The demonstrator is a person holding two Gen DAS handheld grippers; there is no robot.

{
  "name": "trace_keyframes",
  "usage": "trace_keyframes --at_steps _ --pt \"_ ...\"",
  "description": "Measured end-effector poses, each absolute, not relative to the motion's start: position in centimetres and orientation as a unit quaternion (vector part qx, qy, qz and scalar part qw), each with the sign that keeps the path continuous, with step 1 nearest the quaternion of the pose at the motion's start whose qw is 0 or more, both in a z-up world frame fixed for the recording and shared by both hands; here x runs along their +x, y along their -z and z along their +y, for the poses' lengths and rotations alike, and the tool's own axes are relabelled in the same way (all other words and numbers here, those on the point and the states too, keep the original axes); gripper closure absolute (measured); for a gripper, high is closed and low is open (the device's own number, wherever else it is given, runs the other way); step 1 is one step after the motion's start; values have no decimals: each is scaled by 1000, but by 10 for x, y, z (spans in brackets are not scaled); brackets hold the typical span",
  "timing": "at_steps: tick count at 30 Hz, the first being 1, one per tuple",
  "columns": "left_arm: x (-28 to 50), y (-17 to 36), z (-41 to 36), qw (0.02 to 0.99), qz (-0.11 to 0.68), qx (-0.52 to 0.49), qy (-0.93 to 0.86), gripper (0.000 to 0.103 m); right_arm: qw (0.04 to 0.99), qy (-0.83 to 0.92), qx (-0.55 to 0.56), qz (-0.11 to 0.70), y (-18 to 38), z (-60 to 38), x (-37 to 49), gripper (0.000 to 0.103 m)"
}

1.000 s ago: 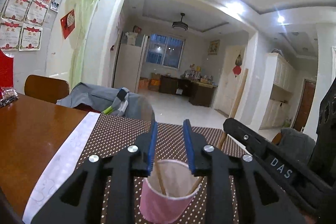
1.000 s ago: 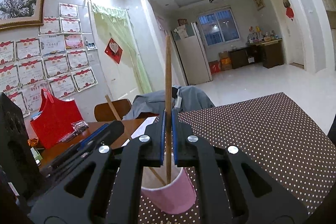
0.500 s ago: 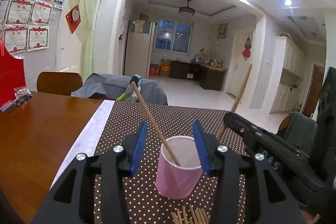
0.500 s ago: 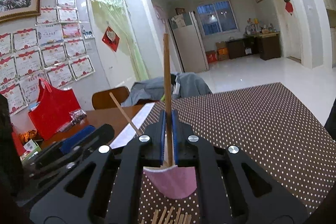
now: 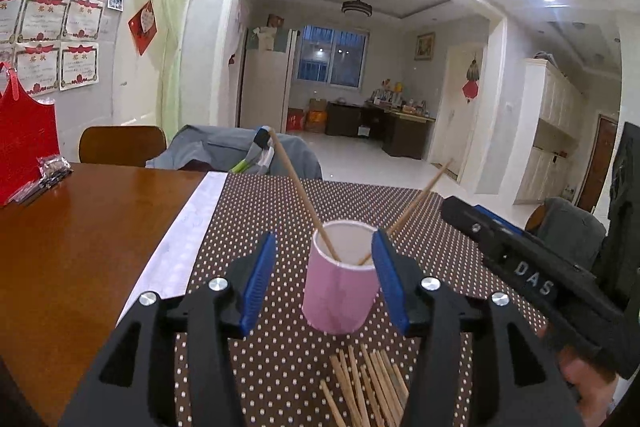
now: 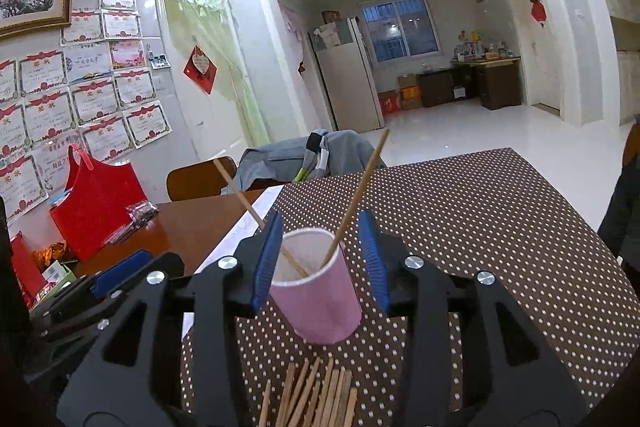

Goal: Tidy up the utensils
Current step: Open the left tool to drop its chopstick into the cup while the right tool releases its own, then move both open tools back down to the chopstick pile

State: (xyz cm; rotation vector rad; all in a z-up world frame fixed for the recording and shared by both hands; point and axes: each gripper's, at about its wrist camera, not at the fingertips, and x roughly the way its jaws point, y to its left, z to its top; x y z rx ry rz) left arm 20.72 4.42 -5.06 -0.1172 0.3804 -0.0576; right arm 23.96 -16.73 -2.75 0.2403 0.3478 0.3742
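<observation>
Bench [image 5: 80, 227]: wood, dotted brown cloth [image 6: 480, 227] over it
Cup [image 5: 340, 291]: pink, on the cloth, two chopsticks [image 6: 356, 199] inside
Loose sticks [image 5: 368, 387]: nearer than the cup
Left tool [image 5: 324, 279]: just opened, spread, pinching nothing
Right tool [image 6: 320, 259]: same; red bag [image 6: 96, 207] fully visible only in its view

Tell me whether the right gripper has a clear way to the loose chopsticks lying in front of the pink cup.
Probably yes. The right gripper has just opened its jaws, nothing clamped, and the loose chopsticks lie uncovered on the dotted mat, nearer than the pink cup.
</observation>
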Motion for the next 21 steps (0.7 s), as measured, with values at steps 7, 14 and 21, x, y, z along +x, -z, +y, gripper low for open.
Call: trace_keyframes --at_steps 7,14,21 --pt "188 68 39 967 243 -66 44 53 954 -182 119 208 42 -183 217 60" --pt "180 102 29 939 335 -51 49 53 940 -185 106 267 73 -195 194 57" --pt "175 139 25 912 404 -57 54 53 921 -192 118 317 102 -202 182 54"
